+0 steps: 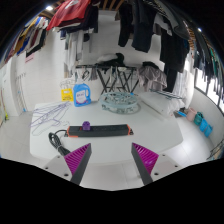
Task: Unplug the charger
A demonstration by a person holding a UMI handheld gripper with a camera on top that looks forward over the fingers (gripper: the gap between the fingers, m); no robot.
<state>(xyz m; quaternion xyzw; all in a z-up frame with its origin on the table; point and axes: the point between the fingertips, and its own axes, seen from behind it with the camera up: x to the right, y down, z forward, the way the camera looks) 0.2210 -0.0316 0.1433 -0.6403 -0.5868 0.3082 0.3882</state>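
A black power strip [92, 130] lies on the white table [150, 125], beyond my fingers and a little to the left. A small purple charger [88, 124] is plugged into its top. A black cable [59, 140] runs from the strip's left end toward my left finger. My gripper [112, 158] is open and empty, with its magenta pads [76, 158] wide apart, well short of the strip.
A blue and yellow box [81, 93] and a small blue item [66, 95] stand at the table's far left. Wire hangers [45, 117] lie left of the strip. A dark drying rack [115, 80] stands behind, clothes [140, 25] hang above, and a teal object [198, 119] sits at the right.
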